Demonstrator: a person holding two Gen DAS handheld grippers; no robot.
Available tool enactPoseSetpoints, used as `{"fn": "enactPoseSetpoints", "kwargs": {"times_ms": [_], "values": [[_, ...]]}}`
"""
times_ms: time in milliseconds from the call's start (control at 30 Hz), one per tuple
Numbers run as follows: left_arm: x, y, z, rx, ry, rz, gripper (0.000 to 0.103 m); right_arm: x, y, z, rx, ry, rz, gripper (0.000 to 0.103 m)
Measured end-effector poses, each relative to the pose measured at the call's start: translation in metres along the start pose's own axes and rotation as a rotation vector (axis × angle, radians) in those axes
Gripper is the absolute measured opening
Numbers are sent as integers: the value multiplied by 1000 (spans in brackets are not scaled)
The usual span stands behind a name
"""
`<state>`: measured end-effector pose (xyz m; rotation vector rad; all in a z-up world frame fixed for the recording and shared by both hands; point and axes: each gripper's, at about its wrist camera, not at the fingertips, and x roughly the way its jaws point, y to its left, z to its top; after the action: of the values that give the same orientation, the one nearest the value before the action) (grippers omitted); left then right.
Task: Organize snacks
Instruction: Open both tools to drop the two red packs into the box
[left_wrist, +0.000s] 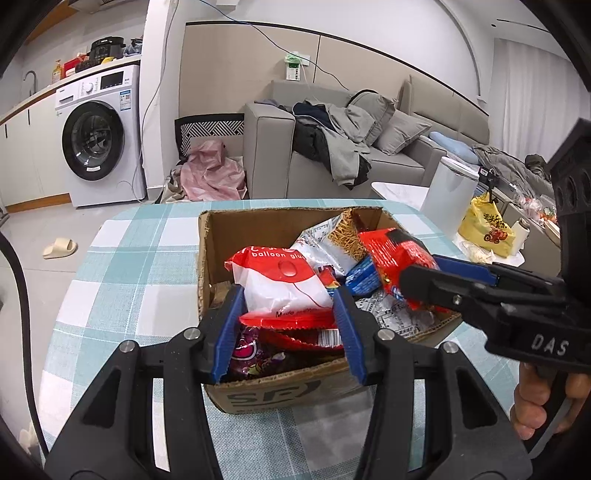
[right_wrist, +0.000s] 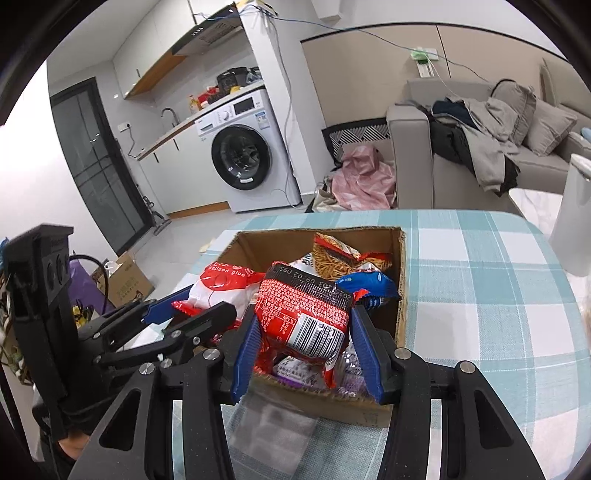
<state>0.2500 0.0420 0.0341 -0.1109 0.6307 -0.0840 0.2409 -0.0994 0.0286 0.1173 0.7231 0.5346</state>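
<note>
An open cardboard box stands on the checked tablecloth, with several snack packets inside it. My left gripper is shut on a white and red packet marked "balloon glue", held over the box's near edge. The right gripper is shut on a red packet with a barcode, also over the box. From the left wrist the right gripper comes in from the right with that red packet. From the right wrist the left gripper holds the white and red packet at the left.
The round table has a teal checked cloth. A white bin and a yellow bag stand off its right side. Behind are a grey sofa with clothes, a washing machine and a cardboard box on the floor.
</note>
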Motion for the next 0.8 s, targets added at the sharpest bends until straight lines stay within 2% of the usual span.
{"fn": "enactPoseSetpoints", "kwargs": {"times_ms": [267, 367, 433, 467, 500, 567, 633, 667, 733, 800], "values": [[10, 2, -3, -6, 15, 10, 47, 11, -8, 3, 14, 4, -22, 49], [8, 3, -3, -17, 21, 6, 50, 11, -8, 3, 9, 9, -18, 53], [2, 5, -4, -24, 11, -1, 58, 7, -9, 2, 2, 2, -18, 59], [-1, 6, -5, -24, 4, -3, 68, 5, -9, 2, 0, -2, -16, 64], [-4, 5, -5, -23, -1, -4, 75, 2, -10, 2, -1, -10, -14, 66], [-13, 6, -7, -16, -21, -20, 84, -9, -13, 0, -8, -34, -15, 70], [-22, 5, -9, -7, -31, -15, 85, -16, -14, -1, -15, -45, -21, 74], [-26, 4, -10, -1, -37, -19, 86, -20, -15, -1, -19, -53, -21, 80], [-35, 4, -12, 7, -47, -24, 92, -28, -16, -3, -20, -66, -15, 89], [-46, 4, -15, 12, -70, -17, 102, -36, -17, -6, -19, -80, -3, 98]]}}
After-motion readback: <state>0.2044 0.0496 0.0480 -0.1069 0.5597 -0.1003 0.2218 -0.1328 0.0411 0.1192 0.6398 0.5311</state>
